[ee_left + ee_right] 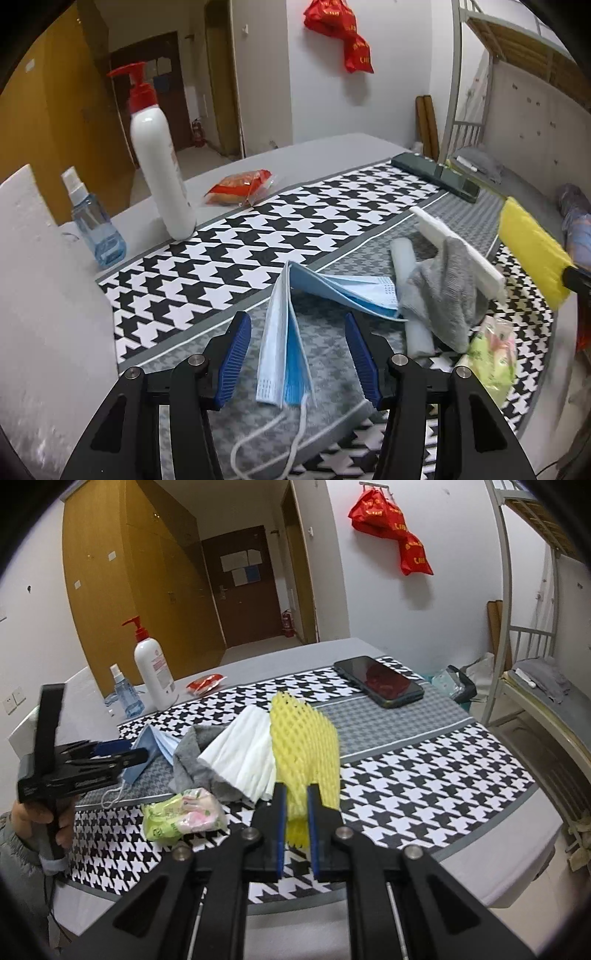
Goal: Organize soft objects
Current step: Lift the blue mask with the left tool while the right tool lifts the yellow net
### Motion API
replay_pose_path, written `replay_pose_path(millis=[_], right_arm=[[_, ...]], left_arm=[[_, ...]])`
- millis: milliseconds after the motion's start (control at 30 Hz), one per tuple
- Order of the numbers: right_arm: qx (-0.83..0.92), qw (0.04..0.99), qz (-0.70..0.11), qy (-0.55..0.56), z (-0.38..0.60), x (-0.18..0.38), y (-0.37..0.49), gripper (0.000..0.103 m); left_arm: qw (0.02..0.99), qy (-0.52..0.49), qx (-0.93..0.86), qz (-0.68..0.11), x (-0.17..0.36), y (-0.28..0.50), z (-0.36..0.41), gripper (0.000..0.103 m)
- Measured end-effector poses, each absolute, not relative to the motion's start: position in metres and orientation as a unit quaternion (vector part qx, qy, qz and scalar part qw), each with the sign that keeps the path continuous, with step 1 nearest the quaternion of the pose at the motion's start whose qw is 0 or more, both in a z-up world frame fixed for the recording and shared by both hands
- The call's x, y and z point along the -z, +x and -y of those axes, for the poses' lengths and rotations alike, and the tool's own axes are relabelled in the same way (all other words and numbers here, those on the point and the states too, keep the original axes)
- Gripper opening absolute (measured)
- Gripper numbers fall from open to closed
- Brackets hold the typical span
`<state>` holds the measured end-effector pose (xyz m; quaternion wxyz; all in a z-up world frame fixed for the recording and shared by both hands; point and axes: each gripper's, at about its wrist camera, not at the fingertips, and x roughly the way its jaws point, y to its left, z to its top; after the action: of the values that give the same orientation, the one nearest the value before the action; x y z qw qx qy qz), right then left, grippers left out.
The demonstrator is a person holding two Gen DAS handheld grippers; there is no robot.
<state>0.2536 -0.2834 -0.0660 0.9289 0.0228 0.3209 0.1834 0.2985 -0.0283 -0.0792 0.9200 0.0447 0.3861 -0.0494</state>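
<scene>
A stack of blue face masks (284,350) lies fanned on the grey patterned mat, with ear loops trailing toward me. My left gripper (295,319) is open around the masks, and its blue pads stand clear of them on both sides. In the right wrist view the left gripper (110,755) hovers over the masks (155,746). My right gripper (295,788) is shut on a yellow foam net (303,746), held above the table. Just past the masks are a grey cloth (443,295), a white foam sheet (458,251) and a green tissue pack (491,354).
A white pump bottle (159,166), a blue spray bottle (92,229) and a red snack packet (240,184) stand at the far left. A phone (380,681) lies at the back right. A white foam block (44,295) rises at the left; a bunk bed (535,701) flanks the table's right.
</scene>
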Motion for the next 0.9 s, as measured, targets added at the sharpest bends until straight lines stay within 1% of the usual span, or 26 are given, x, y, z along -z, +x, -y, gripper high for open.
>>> replay_pose_path(millis=[167, 367, 467, 500, 533, 567, 600, 633, 767, 800, 900], right_arm=[[-0.196, 0.928, -0.316, 0.022, 0.282, 0.065, 0.25, 0.013], [-0.204, 0.927, -0.314, 0.025, 0.281, 0.066, 0.247, 0.013], [-0.207, 0.926, -0.314, 0.025, 0.28, 0.067, 0.245, 0.013], [-0.207, 0.926, -0.315, 0.024, 0.28, 0.067, 0.246, 0.013], [-0.208, 0.925, -0.316, 0.024, 0.28, 0.068, 0.246, 0.013], [-0.208, 0.925, -0.317, 0.025, 0.28, 0.068, 0.245, 0.013], [-0.207, 0.925, -0.318, 0.024, 0.28, 0.069, 0.245, 0.013], [-0.207, 0.925, -0.319, 0.023, 0.279, 0.069, 0.245, 0.013], [-0.207, 0.925, -0.319, 0.022, 0.279, 0.068, 0.243, 0.013], [-0.207, 0.924, -0.319, 0.022, 0.279, 0.068, 0.242, 0.013], [-0.206, 0.925, -0.318, 0.019, 0.278, 0.066, 0.239, 0.013]], left_arm=[[0.914, 0.05, 0.031, -0.402, 0.087, 0.313, 0.028, 0.055], [0.913, 0.059, 0.019, -0.402, 0.09, 0.319, 0.031, 0.055], [0.91, 0.066, 0.015, -0.409, 0.095, 0.322, 0.032, 0.052], [0.909, 0.061, 0.015, -0.412, 0.095, 0.323, 0.03, 0.044], [0.91, 0.056, 0.014, -0.411, 0.095, 0.322, 0.028, 0.032], [0.91, 0.05, 0.013, -0.411, 0.095, 0.322, 0.026, 0.027], [0.91, 0.043, 0.011, -0.412, 0.094, 0.322, 0.023, 0.018], [0.91, 0.04, 0.013, -0.413, 0.095, 0.322, 0.022, 0.014], [0.909, 0.03, 0.024, -0.414, 0.095, 0.321, 0.02, 0.009], [0.911, 0.028, 0.024, -0.412, 0.094, 0.32, 0.019, 0.007], [0.916, 0.028, 0.024, -0.4, 0.089, 0.313, 0.017, 0.006]])
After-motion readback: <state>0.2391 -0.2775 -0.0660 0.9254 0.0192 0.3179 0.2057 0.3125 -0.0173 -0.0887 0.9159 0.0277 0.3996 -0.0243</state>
